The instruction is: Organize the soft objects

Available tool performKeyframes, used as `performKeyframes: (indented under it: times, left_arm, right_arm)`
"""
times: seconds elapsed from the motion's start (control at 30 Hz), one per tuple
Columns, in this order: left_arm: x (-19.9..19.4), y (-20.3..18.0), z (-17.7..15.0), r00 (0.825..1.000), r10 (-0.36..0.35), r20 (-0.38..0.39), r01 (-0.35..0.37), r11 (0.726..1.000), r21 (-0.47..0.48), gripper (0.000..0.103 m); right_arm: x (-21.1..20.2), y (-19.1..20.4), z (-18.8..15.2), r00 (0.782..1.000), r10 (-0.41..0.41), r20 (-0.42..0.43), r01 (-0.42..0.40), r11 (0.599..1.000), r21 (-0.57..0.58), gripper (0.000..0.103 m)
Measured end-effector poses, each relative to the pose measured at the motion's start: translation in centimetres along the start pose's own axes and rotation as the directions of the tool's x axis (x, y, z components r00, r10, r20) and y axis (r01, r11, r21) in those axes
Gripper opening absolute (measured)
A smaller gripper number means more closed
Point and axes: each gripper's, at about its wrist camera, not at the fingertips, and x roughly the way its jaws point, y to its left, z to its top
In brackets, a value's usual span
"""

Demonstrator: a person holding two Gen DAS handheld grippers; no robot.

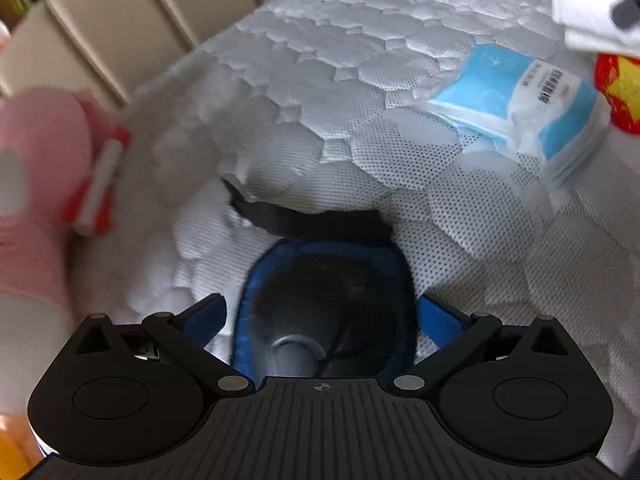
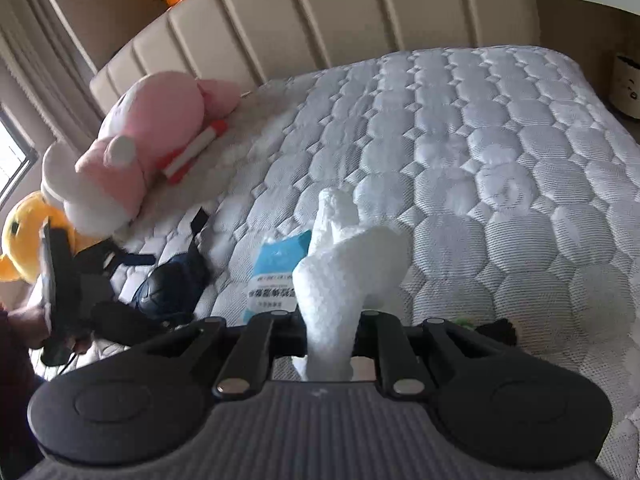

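left wrist view: left gripper (image 1: 320, 312) has its fingers (image 1: 440, 320) spread wide, gripping nothing. between the fingers, on the quilted white mattress (image 1: 320, 80), lies a dark blue padded item (image 1: 324, 304) with a black strap (image 1: 288, 220) running out ahead of the fingertips; cannot tell what it is. ahead and right of the fingers lies a blue-and-white packet (image 1: 516, 108). far left of the fingers, blurred, a pink plush toy (image 1: 40, 152).

right wrist view: right gripper (image 2: 330, 336) fingers narrow, clamped on a white cloth (image 2: 344, 272) that stands up between them, above the mattress. just ahead and left of it is the packet, then the blue item. further left, a hand (image 2: 28, 322) with the left gripper. a yellow plush (image 2: 24, 236) sits by the pink one, near the beige headboard (image 2: 320, 12).
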Motion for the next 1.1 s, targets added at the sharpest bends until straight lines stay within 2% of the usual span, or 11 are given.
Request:
performKeyframes:
  times: [0.17,0.3,0.4,0.53,0.6,0.67,0.73,0.83,0.9,1.03,1.1]
  left_arm:
    - [-0.1,0.3,0.3,0.986,-0.161,0.040,0.165,0.974,-0.155,0.099]
    - [-1.2,-2.6,1.9,0.953,-0.298,0.063,0.304,0.943,-0.136,0.099]
    - [-2.6,-5.5,3.2,0.963,-0.267,0.046,0.268,0.963,-0.025,0.099]
    - [-7.0,-4.5,2.6,0.994,-0.073,0.087,0.075,0.997,-0.023,0.103]
    - [-7.4,-3.7,1.5,0.995,-0.085,0.053,0.088,0.994,-0.070,0.103]
    - [-7.2,-3.1,0.7,0.992,-0.125,0.014,0.126,0.986,-0.112,0.103]
    - [-6.1,-2.8,0.6,0.985,-0.171,-0.030,0.166,0.976,-0.139,0.103]
    - [-4.8,-2.2,0.4,0.977,-0.199,-0.082,0.182,0.966,-0.181,0.103]
    - [-4.4,-1.6,0.2,0.978,-0.187,-0.094,0.164,0.963,-0.215,0.103]
    - [-3.9,-0.7,0.0,0.978,-0.183,-0.097,0.152,0.952,-0.265,0.103]
    - [-3.9,-0.6,0.0,0.979,-0.179,-0.098,0.149,0.954,-0.261,0.103]
  right_arm:
    - [0.2,0.6,-0.3,1.000,0.019,-0.003,-0.019,1.000,-0.021,0.015]
    - [0.2,0.8,-0.4,0.998,0.068,-0.010,-0.068,0.998,-0.007,0.015]
    - [0.5,2.2,-0.8,0.997,0.066,-0.029,-0.068,0.996,-0.054,0.015]
    - [1.1,4.8,-0.7,0.997,0.061,-0.048,-0.067,0.989,-0.131,0.015]
    - [2.5,6.2,0.0,0.988,0.121,-0.093,-0.132,0.983,-0.128,0.015]
    - [5.1,7.6,0.7,0.953,0.244,-0.182,-0.261,0.962,-0.079,0.016]
    - [7.7,8.8,1.1,0.928,0.285,-0.240,-0.303,0.952,-0.044,0.017]
    - [9.6,10.4,0.8,0.951,0.169,-0.259,-0.214,0.964,-0.155,0.026]
    - [9.8,10.6,0.5,0.966,0.105,-0.238,-0.159,0.962,-0.221,0.043]
    - [9.0,8.9,0.5,0.988,0.083,-0.132,-0.106,0.978,-0.178,0.043]
    - [9.0,7.6,0.7,0.995,0.068,-0.075,-0.075,0.992,-0.103,0.028]
